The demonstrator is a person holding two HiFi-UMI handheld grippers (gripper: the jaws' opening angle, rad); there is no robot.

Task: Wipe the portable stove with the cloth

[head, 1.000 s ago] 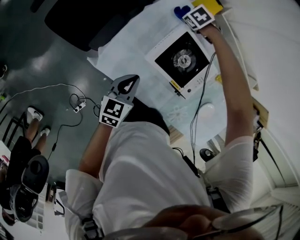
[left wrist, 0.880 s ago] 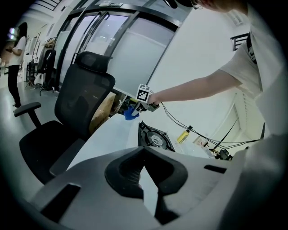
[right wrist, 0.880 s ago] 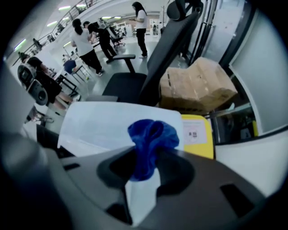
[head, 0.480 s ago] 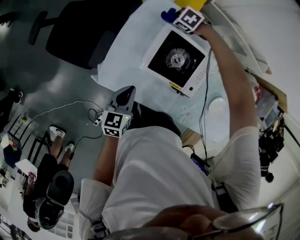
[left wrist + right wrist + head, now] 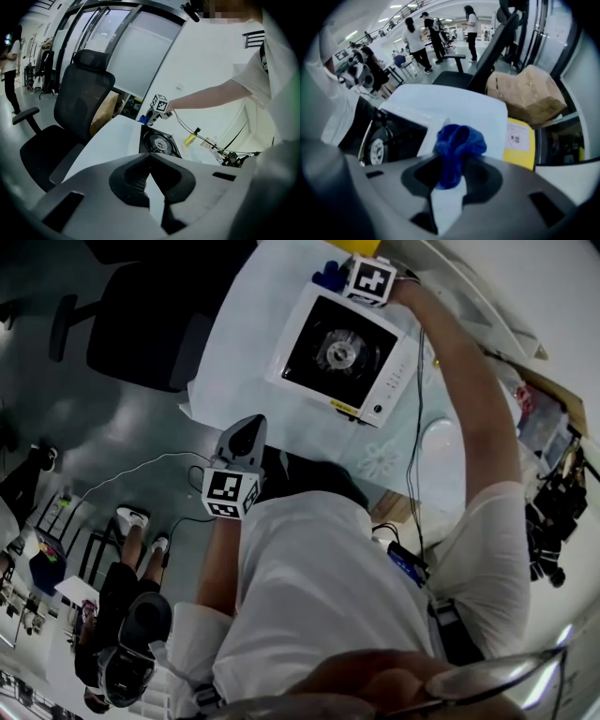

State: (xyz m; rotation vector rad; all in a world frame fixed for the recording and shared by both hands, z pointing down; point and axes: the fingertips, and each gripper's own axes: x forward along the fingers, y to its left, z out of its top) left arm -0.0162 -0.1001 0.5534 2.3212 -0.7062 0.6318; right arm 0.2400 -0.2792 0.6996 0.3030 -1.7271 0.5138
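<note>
The portable stove [image 5: 339, 351] is white with a black top and a round burner; it sits on the white table [image 5: 244, 343]. It also shows in the left gripper view as the stove [image 5: 157, 142] and at the left of the right gripper view as the stove [image 5: 391, 136]. My right gripper [image 5: 339, 276] is at the stove's far corner, shut on a blue cloth [image 5: 455, 151], whose bunched end [image 5: 327, 276] sticks out past the jaws. My left gripper [image 5: 246, 435] hangs off the table's near edge, shut and empty [image 5: 149, 183].
A black office chair [image 5: 150, 329] stands left of the table. A yellow box [image 5: 520, 140] lies past the cloth, with a brown cardboard box [image 5: 525, 93] behind it. A black cable [image 5: 414, 427] runs along the table's right side. A person [image 5: 122, 615] stands on the floor at lower left.
The head view has shifted, so the stove and right gripper sit more to the left in the picture. The right gripper still holds the cloth at the stove's far corner. The left gripper stays low.
</note>
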